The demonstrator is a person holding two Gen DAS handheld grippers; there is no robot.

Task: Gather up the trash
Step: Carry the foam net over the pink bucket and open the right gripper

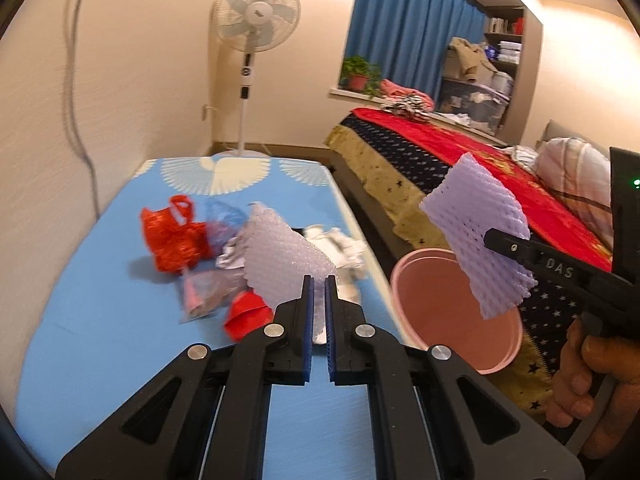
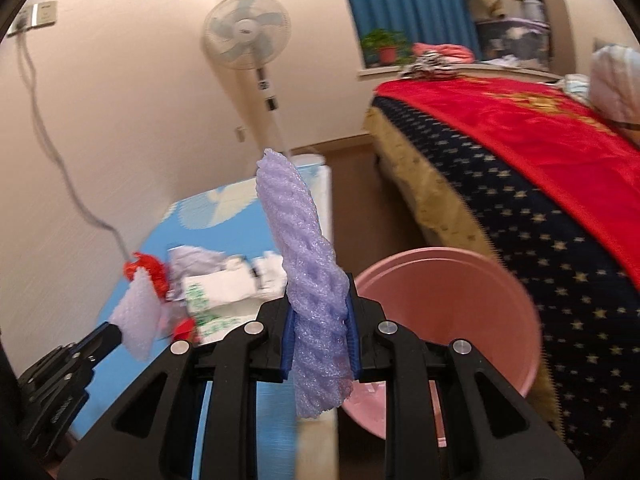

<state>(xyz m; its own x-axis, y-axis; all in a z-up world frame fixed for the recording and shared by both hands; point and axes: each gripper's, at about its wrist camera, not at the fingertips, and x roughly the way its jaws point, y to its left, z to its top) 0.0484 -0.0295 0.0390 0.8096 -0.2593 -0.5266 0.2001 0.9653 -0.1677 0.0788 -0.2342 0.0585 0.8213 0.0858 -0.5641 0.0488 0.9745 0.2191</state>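
A table (image 1: pixel 100 280) with a light blue, fan-patterned cover stands along a cream wall on the left. On it lies a loose heap of trash: a red plastic bag (image 1: pixel 170 240), a blue bag (image 1: pixel 222 222), crumpled white paper (image 1: pixel 340 248), a clear packet (image 1: pixel 206 294) and a red scrap (image 1: pixel 246 314) nearer the camera. A pink bin (image 1: pixel 452 312) sits just right of the table, between it and a bed (image 1: pixel 500 172) draped in a red and star-printed navy spread. A white pedestal fan (image 1: pixel 256 16) stands at the far end, with blue curtains (image 1: pixel 404 28), a potted plant (image 1: pixel 358 74) and cluttered shelves (image 1: pixel 496 60) beyond.

The left gripper (image 1: pixel 319 284) has its fingers nearly together, pinching a sheet of pale bubble wrap (image 1: pixel 284 264) that rises over the heap; in the right wrist view the sheet hangs from its tip (image 2: pixel 134 316).

The right gripper (image 2: pixel 320 308) has its fingers closed a little wider on a purple foam net sleeve (image 2: pixel 304 264), which stands up between the blue pads. From the left wrist view the sleeve (image 1: pixel 478 232) is held in the air above the bin's far rim, to the right of the table.
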